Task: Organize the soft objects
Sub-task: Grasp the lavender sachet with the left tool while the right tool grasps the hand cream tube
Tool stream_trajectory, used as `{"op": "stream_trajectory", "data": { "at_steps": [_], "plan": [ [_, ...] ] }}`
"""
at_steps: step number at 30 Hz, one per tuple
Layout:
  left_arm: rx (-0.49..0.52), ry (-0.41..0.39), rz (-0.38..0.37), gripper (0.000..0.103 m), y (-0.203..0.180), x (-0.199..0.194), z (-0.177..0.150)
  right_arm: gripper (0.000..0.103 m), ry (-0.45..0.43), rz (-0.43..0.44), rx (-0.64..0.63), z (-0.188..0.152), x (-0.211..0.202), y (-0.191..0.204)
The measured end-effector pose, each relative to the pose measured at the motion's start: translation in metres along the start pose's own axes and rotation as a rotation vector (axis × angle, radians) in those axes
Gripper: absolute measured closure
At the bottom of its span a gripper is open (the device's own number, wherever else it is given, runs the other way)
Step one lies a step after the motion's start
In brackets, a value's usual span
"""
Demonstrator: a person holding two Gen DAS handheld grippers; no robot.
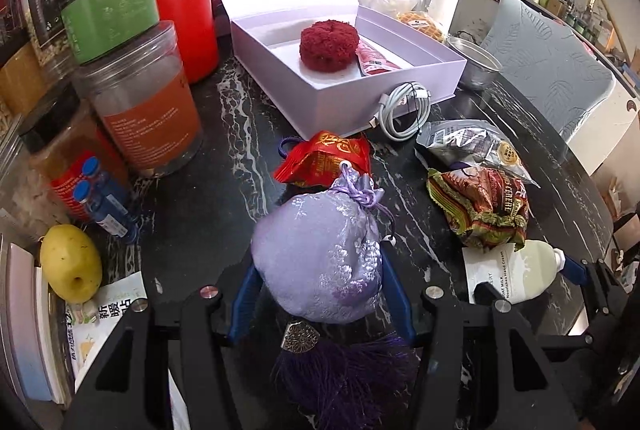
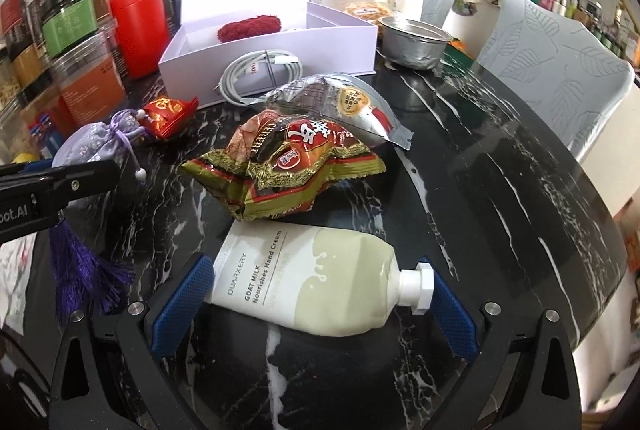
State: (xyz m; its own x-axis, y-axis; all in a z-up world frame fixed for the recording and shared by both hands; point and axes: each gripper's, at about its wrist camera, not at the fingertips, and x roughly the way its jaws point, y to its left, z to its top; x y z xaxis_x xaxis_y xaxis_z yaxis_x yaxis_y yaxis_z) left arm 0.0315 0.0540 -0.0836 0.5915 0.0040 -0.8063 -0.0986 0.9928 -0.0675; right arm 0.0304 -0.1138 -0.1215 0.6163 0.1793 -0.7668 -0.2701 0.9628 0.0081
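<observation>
My left gripper point(image 1: 320, 270) is shut on a lilac brocade pouch point(image 1: 320, 258) with a dark purple tassel point(image 1: 344, 374), held just above the black marble table point(image 1: 208, 213). A small red sachet point(image 1: 326, 157) lies right in front of it. Beyond stands an open white box point(image 1: 340, 101) holding a red fluffy ball point(image 1: 328, 45) and a red packet point(image 1: 374, 59). My right gripper point(image 2: 316, 270) is spread wide, its pads touching both ends of a cream hand-cream tube point(image 2: 320, 282) lying on the table. The pouch point(image 2: 88, 145) shows at the left of that view.
A crumpled green-and-red snack bag point(image 2: 288, 165) and a silver packet point(image 2: 340, 101) lie ahead of the tube. A coiled white cable point(image 1: 404, 109) leans on the box. Jars point(image 1: 148, 101) and a red canister point(image 1: 184, 17) line the left, with a yellow apple point(image 1: 70, 262). A metal bowl point(image 2: 414, 41) stands behind.
</observation>
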Motion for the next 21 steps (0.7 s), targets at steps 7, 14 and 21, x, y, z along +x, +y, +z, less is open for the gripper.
{"op": "stream_trajectory", "data": {
  "at_steps": [7, 14, 21],
  "plan": [
    [0.006, -0.011, -0.013, 0.048, -0.005, -0.005, 0.0, 0.041, -0.014, 0.032, 0.085, 0.0, -0.012, -0.02],
    [0.019, -0.033, -0.026, 0.048, -0.014, -0.014, 0.001, 0.048, -0.004, 0.107, 0.12, -0.004, -0.023, -0.041],
    [0.018, -0.025, -0.023, 0.048, -0.015, -0.012, -0.005, 0.013, -0.028, 0.165, 0.055, -0.005, -0.03, -0.041]
  ]
}}
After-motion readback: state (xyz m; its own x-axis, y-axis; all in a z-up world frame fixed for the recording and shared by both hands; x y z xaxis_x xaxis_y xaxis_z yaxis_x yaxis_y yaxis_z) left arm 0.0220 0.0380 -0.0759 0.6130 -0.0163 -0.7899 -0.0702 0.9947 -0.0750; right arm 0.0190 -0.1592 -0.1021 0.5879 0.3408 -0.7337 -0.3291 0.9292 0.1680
